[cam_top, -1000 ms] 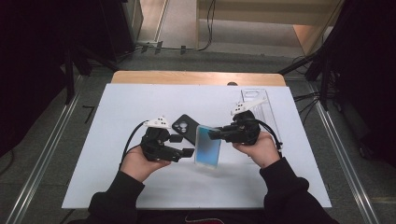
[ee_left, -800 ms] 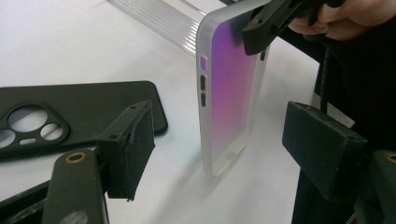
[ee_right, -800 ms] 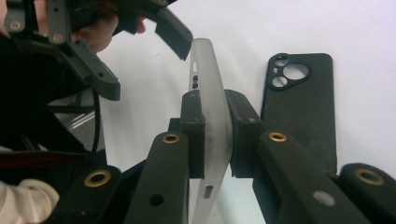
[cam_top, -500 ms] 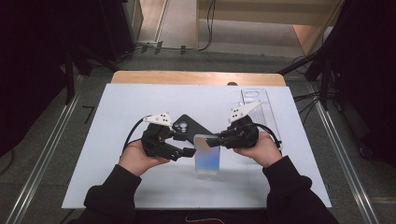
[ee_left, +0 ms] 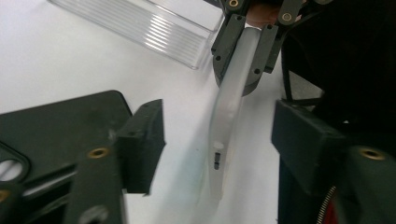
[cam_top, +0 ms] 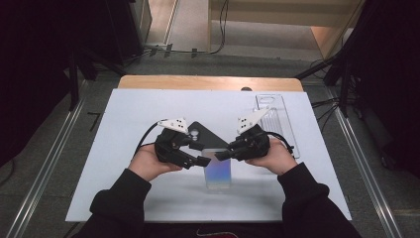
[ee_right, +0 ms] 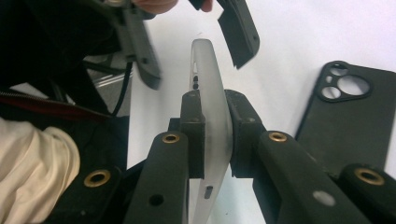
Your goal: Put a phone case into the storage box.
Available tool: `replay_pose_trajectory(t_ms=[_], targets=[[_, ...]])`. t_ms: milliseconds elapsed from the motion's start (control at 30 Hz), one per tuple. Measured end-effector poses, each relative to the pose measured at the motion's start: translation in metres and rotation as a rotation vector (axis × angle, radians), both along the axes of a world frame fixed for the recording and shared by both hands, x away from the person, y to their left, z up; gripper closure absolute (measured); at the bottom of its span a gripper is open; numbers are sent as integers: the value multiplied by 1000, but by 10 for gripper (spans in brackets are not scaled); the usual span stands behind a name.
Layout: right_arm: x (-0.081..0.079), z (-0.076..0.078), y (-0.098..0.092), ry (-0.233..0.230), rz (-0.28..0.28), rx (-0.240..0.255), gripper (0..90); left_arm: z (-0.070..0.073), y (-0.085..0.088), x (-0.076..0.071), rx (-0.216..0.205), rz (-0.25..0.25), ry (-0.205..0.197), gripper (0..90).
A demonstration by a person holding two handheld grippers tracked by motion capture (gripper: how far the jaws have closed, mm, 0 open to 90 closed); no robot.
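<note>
A frosted translucent phone case (cam_top: 218, 174) is held on edge just above the white mat, and my right gripper (cam_top: 221, 154) is shut on its upper rim. In the right gripper view both jaws press the case (ee_right: 211, 84) from either side. My left gripper (cam_top: 200, 160) is open right beside it. Its two jaws straddle the case's edge (ee_left: 227, 116) with a gap on each side, and touch nothing. A black phone case (cam_top: 203, 131) lies flat on the mat behind the grippers, camera cutouts up (ee_right: 348, 116).
A clear ribbed plastic case (cam_top: 275, 119) lies at the back right of the white mat (cam_top: 124, 114), close behind my right hand. The wooden table edge (cam_top: 208, 82) runs along the far side. Metal rails flank the table on the floor.
The right gripper has lowered the translucent case slightly toward the person. The left gripper has moved right, bringing its open jaws around the case's edge.
</note>
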State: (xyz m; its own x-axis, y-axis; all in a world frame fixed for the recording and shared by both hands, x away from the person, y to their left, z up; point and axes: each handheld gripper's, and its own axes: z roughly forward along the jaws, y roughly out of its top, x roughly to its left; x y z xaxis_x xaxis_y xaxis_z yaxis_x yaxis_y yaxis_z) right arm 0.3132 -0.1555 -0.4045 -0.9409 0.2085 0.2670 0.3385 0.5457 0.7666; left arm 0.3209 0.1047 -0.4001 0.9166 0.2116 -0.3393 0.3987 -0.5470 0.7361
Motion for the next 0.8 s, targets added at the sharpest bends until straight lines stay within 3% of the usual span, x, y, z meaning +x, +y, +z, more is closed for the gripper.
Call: replay_pose_trajectory(t_ms=[67,200,233,267,333,567,600,700,800], targets=[[0,0,1,-4,18,-1,768,-1,-1,0,11,-17,12,457],[-1,-1,3,0,35,3,767,-4,-1,-3,43,-41,-11,623],[-2,-1,3,4,40,3,768,-4,-1,-3,41,-60,20,734],[-2,-1,3,6,41,2,768,-5,0,-3,32,-76,37,789],[-2,-1,3,14,50,5,768,-5,1,-2,24,-97,62,806],[-2,-1,3,25,36,13,760,-3,1,-1,18,-84,61,812],[-2,0,3,31,24,15,734,-3,2,-2,17,-77,62,812],[-1,0,1,47,-11,36,522,-1,5,-2,28,-53,51,812],[0,1,-3,44,-60,47,400,1,7,-1,55,0,93,810]])
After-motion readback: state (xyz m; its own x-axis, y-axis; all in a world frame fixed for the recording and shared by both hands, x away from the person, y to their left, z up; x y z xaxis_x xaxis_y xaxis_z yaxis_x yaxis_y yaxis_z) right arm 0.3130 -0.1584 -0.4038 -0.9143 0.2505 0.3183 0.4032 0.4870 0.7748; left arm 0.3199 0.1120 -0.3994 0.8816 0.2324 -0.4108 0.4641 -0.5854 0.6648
